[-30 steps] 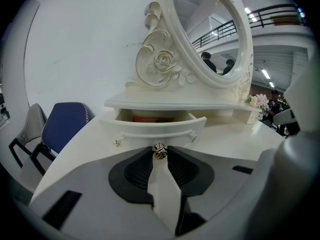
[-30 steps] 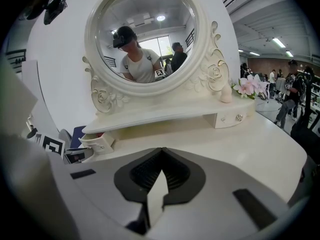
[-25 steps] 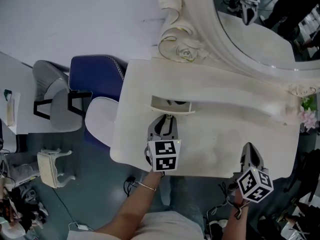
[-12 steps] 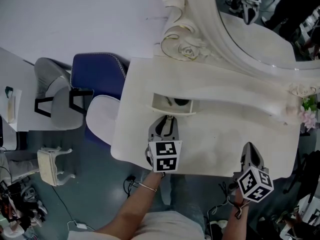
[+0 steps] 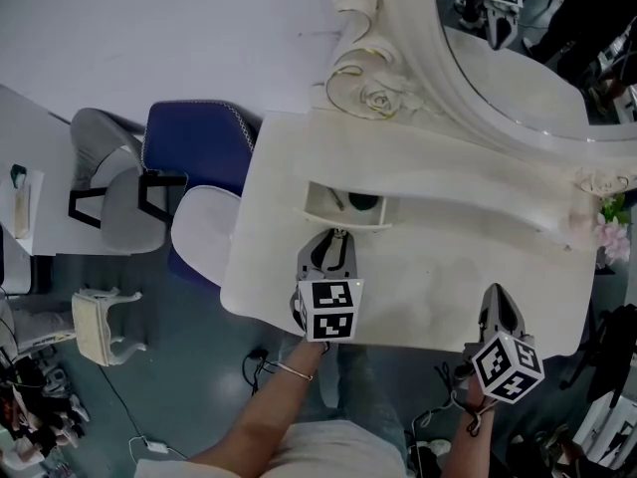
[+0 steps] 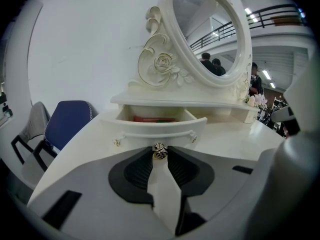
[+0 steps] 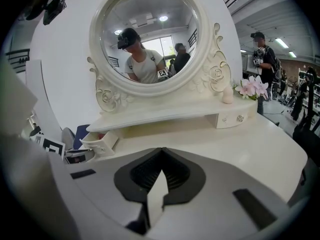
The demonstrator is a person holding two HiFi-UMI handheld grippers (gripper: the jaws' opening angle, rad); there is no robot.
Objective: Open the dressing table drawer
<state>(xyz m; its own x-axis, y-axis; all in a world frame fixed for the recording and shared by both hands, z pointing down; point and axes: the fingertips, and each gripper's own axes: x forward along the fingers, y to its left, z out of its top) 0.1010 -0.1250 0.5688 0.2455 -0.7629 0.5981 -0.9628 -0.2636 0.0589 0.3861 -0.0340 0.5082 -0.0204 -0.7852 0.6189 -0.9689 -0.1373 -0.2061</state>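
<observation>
Left gripper (image 5: 336, 237): jaws clamped on small metal knob (image 6: 159, 152) at the middle of the drawer (image 6: 160, 125) front. Drawer stands partly pulled out from under the shelf (image 6: 185, 102), left side of dressing table (image 5: 448, 267); something red lies inside. Right gripper (image 7: 161, 152): jaws together, empty, above the tabletop's front right edge.

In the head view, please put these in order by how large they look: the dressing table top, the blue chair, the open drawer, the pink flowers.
1. dressing table top
2. blue chair
3. open drawer
4. pink flowers
The chair sits lower, farther from the camera, so it may look smaller than it is.
</observation>
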